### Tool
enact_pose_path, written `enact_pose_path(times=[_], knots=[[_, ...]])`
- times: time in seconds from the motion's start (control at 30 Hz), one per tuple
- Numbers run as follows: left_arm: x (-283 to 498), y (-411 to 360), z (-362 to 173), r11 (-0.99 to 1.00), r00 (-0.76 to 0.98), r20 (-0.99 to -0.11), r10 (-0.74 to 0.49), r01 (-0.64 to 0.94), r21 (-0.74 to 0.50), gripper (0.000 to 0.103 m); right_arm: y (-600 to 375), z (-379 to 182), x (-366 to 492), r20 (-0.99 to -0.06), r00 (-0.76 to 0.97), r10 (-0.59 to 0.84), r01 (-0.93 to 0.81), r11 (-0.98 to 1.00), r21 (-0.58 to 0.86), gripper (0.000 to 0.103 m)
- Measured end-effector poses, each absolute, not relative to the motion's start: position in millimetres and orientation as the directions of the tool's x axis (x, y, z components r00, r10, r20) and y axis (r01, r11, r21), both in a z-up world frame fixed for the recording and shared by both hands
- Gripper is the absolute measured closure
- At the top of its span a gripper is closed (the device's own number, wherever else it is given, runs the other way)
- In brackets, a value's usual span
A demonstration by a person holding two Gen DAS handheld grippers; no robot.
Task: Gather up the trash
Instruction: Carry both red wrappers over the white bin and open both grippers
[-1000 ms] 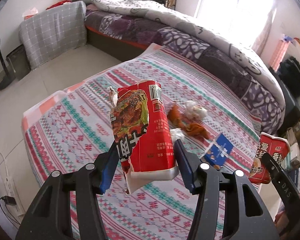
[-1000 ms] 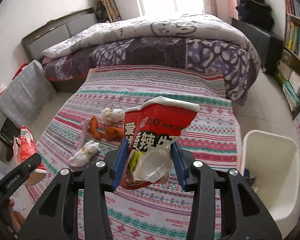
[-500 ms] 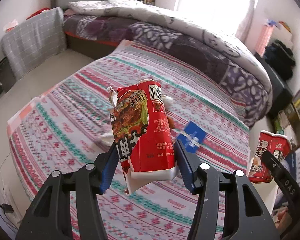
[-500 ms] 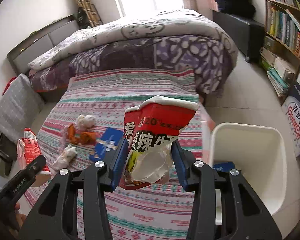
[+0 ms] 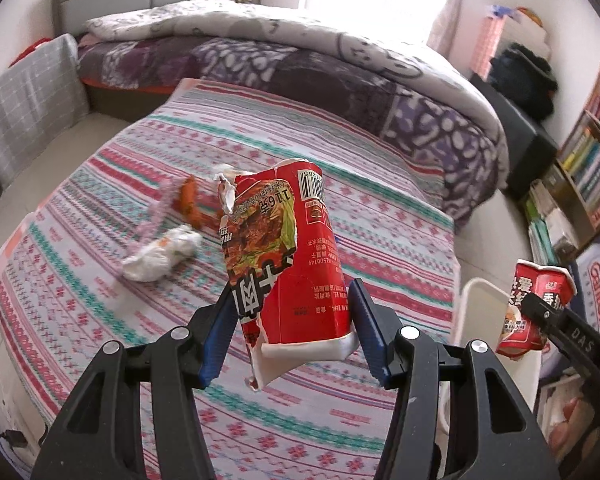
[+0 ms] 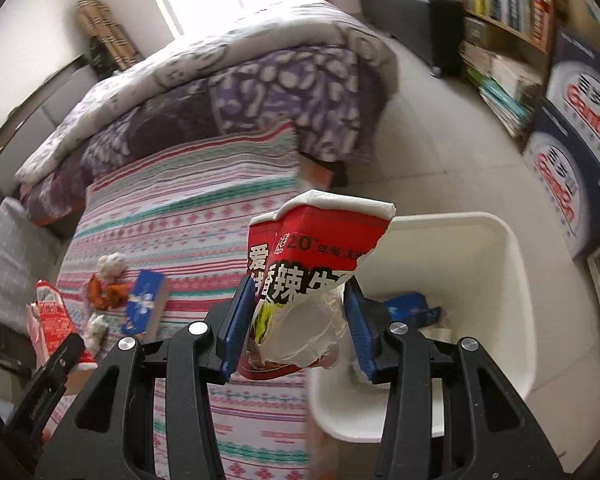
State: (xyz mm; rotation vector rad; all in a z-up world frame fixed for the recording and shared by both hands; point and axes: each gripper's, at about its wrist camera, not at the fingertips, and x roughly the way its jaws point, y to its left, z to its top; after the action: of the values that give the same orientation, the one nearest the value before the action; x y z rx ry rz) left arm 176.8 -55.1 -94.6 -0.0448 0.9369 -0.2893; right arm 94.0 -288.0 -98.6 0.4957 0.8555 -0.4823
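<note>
Noodle cup [image 6: 312,276] | clamped in right hand-held gripper [image 6: 298,316] | seemingly above bin [image 6: 516,292]

Left wrist view: orange wrapper scrap [image 5: 189,202] and crumpled white paper wad [image 5: 162,254] on the striped bedspread [image 5: 112,280] are motion-smeared; can't make out what they are. Torn red noodle carton [image 5: 288,256] hides the bedspread behind it. White plastic bin [image 5: 474,300] mostly hidden at the right, only its rim shows. Right wrist view: blue item [image 6: 410,308] in the bin is blurred, partly hidden behind a blue pad. Bookshelf spines [image 6: 508,4] too small to read.
</note>
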Motion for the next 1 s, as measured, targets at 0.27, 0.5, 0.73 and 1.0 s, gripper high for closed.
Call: enact_pose_path(times=[0.27, 0.5, 0.73, 1.0], knots=[[162.0, -103.7, -99.8, 0.931, 0.512, -0.797, -0.319, 0.327, -0.163, 0.048, -333.7, -105.0, 65.7, -0.832, 0.501, -0.239, 0.682, 0.701, 0.210, 0.058], [147.0, -151.2, -107.0, 0.893, 0.456, -0.808, -0.374, 0.412, -0.182, 0.048, -371.2, -104.2, 37.8, -0.830, 0.477, -0.289, 0.749, 0.629, 0.211, 0.047], [129.6, -191.5, -106.1, 0.854, 0.420, -0.807, -0.416, 0.485, -0.188, 0.048, -408.5, -104.1, 11.0, -0.827, 0.466, -0.314, 0.805, 0.538, 0.249, 0.035], [109.0, -232.8, -110.3, 0.805, 0.366, -0.812, -0.455, 0.559, -0.199, 0.047, -434.1, -103.2, -10.6, -0.825, 0.453, -0.338, 0.839, 0.474, 0.267, 0.029]])
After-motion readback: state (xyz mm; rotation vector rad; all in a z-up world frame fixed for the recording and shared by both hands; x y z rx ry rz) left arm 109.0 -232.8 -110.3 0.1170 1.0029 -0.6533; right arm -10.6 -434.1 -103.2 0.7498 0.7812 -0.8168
